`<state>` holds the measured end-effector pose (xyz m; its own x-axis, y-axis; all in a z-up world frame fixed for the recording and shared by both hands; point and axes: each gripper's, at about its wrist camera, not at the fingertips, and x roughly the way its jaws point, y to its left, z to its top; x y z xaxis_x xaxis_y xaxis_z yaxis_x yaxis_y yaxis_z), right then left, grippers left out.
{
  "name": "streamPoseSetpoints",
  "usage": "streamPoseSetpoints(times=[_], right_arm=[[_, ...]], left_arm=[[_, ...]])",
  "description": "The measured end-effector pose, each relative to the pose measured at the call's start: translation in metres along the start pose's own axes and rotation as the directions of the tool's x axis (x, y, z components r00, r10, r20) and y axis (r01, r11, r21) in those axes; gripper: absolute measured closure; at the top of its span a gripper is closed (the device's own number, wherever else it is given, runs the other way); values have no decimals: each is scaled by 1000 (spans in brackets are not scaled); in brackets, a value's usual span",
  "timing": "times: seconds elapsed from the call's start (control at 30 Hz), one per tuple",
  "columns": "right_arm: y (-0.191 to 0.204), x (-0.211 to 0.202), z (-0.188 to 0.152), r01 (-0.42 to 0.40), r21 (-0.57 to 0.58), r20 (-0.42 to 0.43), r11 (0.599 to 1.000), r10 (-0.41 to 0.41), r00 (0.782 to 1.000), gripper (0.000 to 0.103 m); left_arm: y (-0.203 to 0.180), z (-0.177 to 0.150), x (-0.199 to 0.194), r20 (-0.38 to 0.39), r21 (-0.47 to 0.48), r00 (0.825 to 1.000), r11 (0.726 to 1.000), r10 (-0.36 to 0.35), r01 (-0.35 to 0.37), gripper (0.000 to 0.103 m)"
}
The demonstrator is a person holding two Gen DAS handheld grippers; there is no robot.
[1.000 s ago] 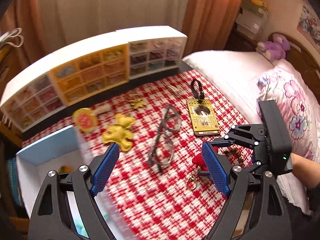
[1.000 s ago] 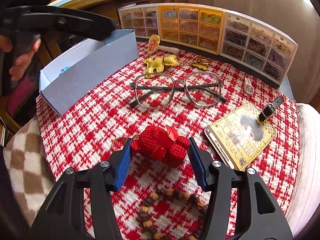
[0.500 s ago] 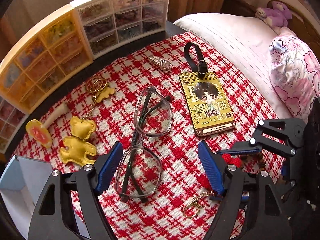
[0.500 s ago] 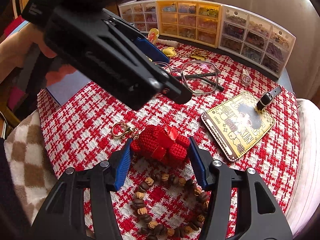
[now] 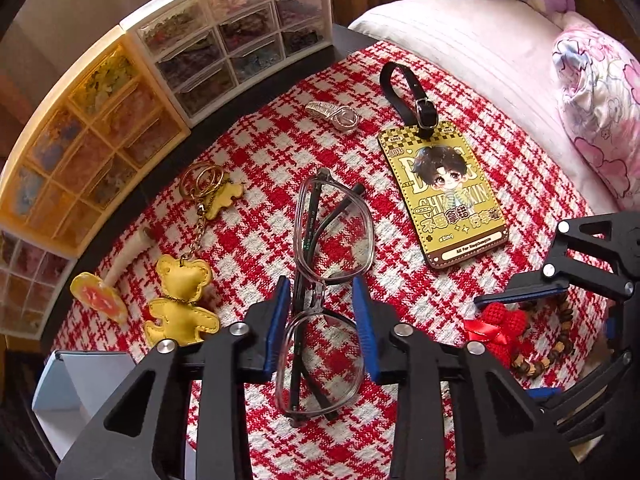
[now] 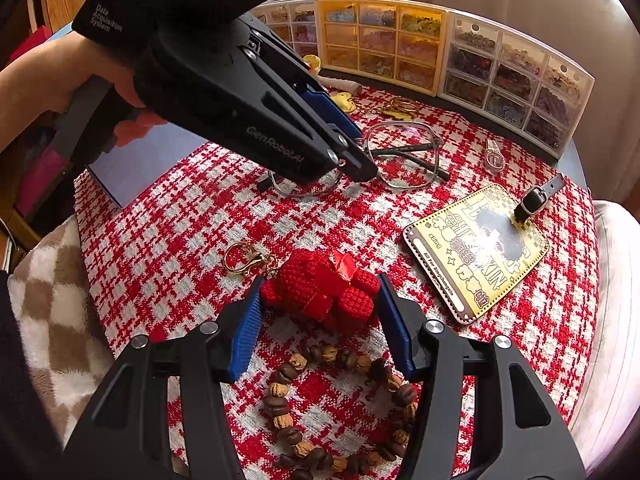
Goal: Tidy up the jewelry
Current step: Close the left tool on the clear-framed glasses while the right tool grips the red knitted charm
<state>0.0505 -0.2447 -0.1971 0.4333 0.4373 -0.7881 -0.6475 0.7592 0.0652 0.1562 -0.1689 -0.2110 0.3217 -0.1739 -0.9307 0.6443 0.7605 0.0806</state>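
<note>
The left gripper [image 5: 322,320] is closing its blue fingers [image 5: 276,328] around the folded eyeglasses [image 5: 328,292] on the red-checked bench [image 5: 400,420]; they have narrowed sharply and now sit against the frame at the bridge, apparently just gripping it. This looks like the pick-up step, so the next move is calling for a steady lift. Farther over, the right gripper [image 6: 318,320] is hanging half open, its fingers flanking the red crocheted keychain [image 6: 320,292], contact unclear.

Red-and-white checked cloth [image 5: 256,168] — yellow bear charm [image 5: 180,304], red crochet charm [image 6: 320,292], gold tag [image 5: 444,196].
</note>
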Motion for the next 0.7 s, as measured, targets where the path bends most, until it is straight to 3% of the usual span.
streamPoseSetpoints(times=[0.3, 0.43, 0.7], right_arm=[[-1, 1, 2, 13, 36, -11, 999, -13, 1000, 50], [-1, 2, 4, 19, 46, -17, 999, -18, 1000, 50], [-2, 4, 8, 21, 51, -21, 998, -20, 1000, 50]], left_arm=[[2, -5, -19, 66, -55, 998, 998, -15, 19, 95], [-4, -5, -19, 64, -38, 998, 999, 4, -2, 95], [6, 4, -4, 34, -57, 999, 998, -29, 31, 91]])
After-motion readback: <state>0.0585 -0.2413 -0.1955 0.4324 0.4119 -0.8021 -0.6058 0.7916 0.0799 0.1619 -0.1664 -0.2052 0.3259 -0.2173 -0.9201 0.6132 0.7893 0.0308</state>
